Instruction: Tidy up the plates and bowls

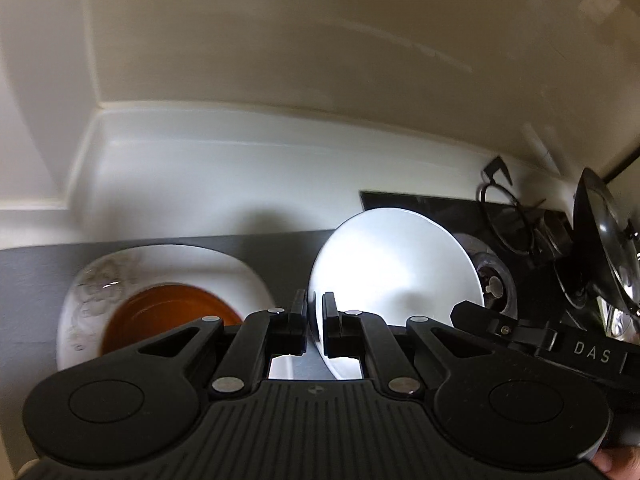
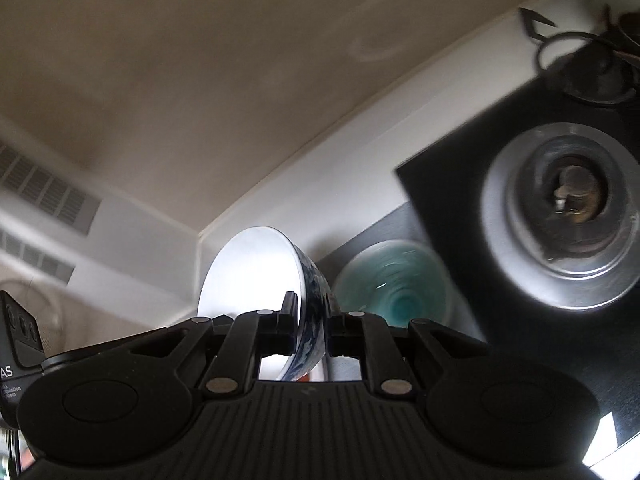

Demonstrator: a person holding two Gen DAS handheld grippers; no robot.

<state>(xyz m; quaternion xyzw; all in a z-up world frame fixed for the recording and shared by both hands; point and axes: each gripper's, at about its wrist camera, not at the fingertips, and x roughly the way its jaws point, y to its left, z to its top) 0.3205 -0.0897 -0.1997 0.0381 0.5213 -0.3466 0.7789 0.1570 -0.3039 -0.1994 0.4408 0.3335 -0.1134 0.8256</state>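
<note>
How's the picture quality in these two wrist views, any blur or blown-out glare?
Left wrist view: the white plate in the left gripper is blown out near its middle, and the orange-centred plate is softly blurred. Right wrist view: motion smear on the teal bowl and stove burner; the held bowl glares white inside.

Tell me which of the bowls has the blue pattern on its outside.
The white bowl clamped in the right claw: blue decoration covers its outer wall. The teal bowl is plain inside, and the left claw holds a plain white dish.
</note>
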